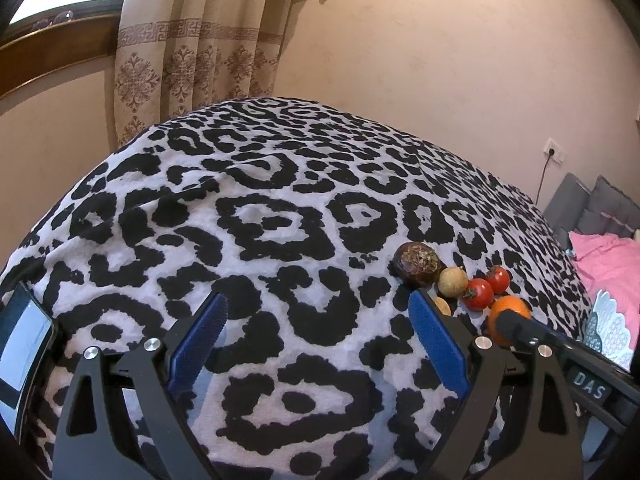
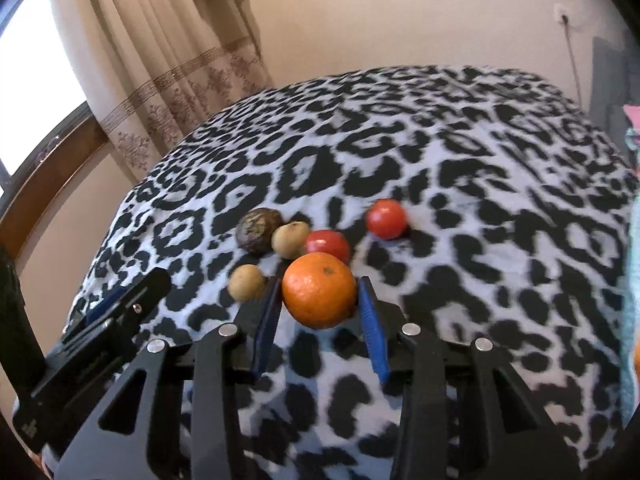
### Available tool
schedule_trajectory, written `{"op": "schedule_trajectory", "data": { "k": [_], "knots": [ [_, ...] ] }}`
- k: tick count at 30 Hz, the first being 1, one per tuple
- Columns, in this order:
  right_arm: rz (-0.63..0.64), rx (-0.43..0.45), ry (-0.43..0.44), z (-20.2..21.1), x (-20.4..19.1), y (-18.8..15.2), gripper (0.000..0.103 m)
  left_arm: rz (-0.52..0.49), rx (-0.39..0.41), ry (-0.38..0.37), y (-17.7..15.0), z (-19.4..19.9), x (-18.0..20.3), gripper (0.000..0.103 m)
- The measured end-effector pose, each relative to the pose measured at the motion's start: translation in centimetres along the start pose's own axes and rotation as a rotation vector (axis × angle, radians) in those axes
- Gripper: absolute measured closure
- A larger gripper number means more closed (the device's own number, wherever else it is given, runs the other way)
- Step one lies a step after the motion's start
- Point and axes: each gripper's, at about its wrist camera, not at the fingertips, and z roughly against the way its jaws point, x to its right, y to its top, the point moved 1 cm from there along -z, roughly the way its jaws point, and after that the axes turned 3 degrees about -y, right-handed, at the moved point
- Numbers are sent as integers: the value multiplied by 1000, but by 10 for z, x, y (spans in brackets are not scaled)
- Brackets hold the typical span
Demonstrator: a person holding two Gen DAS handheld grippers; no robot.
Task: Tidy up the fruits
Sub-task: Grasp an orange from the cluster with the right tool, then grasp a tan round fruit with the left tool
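In the right wrist view my right gripper [image 2: 319, 286] is shut on an orange [image 2: 319, 290], held between its blue pads just above the leopard-print cloth [image 2: 460, 168]. Beyond it lie a dark brown fruit [image 2: 258, 230], two small tan fruits [image 2: 291, 239] [image 2: 247, 282] and two tomatoes [image 2: 328, 245] [image 2: 386, 218]. My left gripper [image 1: 318, 300] is open and empty over the cloth [image 1: 248, 184]. To its right in the left wrist view lie the dark fruit [image 1: 418, 269], a tan fruit [image 1: 453, 282], tomatoes [image 1: 478, 294] [image 1: 498, 278] and the orange [image 1: 508, 312].
A patterned curtain [image 1: 192, 44] hangs at the back left by a window. A pink blanket [image 1: 608, 260] and grey cushions [image 1: 592, 204] lie to the right beyond the cloth. A phone screen [image 1: 22, 344] is mounted at the left gripper's side.
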Motion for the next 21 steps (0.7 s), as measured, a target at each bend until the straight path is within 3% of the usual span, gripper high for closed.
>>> {"op": "schedule_trajectory", "data": {
  "k": [8, 16, 21],
  "knots": [
    [-13, 48, -60, 24, 19, -17, 63, -129, -32, 12, -1, -5, 24, 12],
    [-39, 65, -64, 32, 29, -26, 63, -232, -92, -41, 0, -17, 53, 25],
    [-58, 67, -62, 33, 34, -29, 63, -240, -151, -86, 0, -31, 66, 43]
  ]
}}
